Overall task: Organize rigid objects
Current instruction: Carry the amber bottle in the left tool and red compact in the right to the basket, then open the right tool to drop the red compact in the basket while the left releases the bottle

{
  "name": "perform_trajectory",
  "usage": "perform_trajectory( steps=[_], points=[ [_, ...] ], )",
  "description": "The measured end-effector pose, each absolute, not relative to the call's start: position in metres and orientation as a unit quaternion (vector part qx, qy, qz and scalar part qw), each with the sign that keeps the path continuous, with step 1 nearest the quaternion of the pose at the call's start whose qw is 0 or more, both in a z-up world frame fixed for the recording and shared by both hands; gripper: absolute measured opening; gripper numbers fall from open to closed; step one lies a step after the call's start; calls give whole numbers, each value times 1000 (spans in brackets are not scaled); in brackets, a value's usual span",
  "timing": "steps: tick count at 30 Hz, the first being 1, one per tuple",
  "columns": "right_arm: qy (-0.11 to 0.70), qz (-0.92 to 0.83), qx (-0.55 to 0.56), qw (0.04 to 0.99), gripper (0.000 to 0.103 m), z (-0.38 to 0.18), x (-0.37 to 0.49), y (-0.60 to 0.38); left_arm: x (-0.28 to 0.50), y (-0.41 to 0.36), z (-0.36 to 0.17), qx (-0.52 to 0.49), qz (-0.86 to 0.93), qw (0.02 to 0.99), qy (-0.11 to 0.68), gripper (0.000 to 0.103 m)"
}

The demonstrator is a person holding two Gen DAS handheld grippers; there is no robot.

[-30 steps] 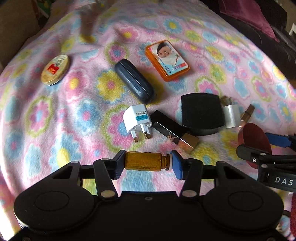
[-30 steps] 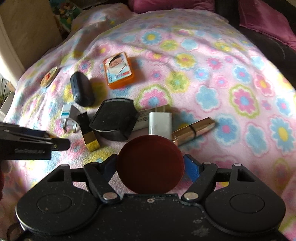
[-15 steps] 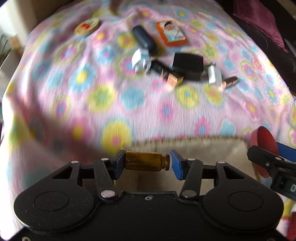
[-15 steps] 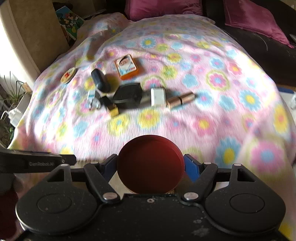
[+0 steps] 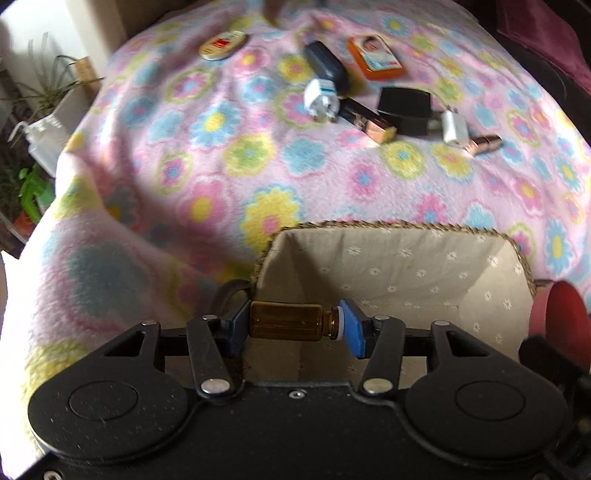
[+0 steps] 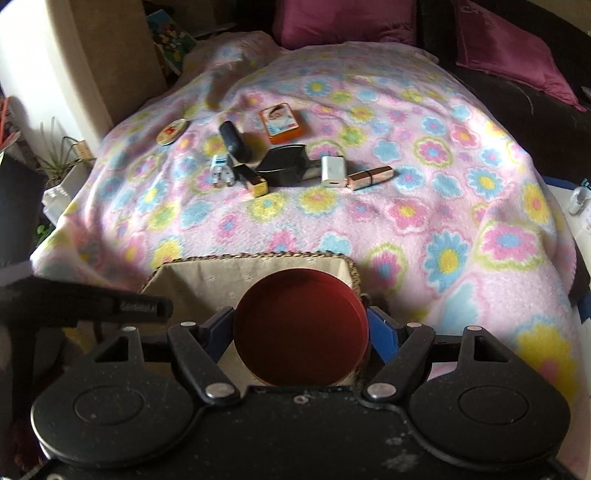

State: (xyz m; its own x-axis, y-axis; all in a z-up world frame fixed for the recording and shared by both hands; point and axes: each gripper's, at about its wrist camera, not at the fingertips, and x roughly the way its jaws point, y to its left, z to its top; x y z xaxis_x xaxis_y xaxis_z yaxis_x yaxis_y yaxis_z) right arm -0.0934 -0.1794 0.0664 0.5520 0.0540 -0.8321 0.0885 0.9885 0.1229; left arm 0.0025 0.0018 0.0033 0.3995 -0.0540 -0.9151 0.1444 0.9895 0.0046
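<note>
Two blue-padded jaws of your left gripper [image 5: 295, 326] clamp an amber vial [image 5: 291, 325] end to end, over the near-left corner of the lined basket [image 5: 391, 229]. From your right wrist, the right gripper [image 6: 301, 334] pinches a red round lid [image 6: 301, 332] by its rim, above the basket's right end.

A pink flowered fleece blanket [image 6: 424, 192] covers the bed, magenta cushions [image 6: 343, 20] propped on dark furniture behind it, while potted plants [image 5: 44, 92] catch daylight against a pale wall at left.
</note>
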Motion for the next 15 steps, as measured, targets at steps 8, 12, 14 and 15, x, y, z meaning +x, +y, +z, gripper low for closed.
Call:
perform_trajectory(
  steps=[8, 12, 14, 15],
  points=[
    [485, -4, 73, 872, 76, 58, -87, -176, 2, 6, -1, 38, -58, 831, 553, 50],
    [491, -5, 71, 868, 76, 56, -86, -175, 1, 4, -3, 44, -60, 828, 555, 50],
    [491, -4, 70, 868, 76, 56, -86, -175, 1, 3, -2, 46, -61, 828, 555, 50],
    [490, -4, 70, 869, 76, 56, -86, -175, 0, 3, -2, 47, -61, 828, 556, 50]
  ],
)
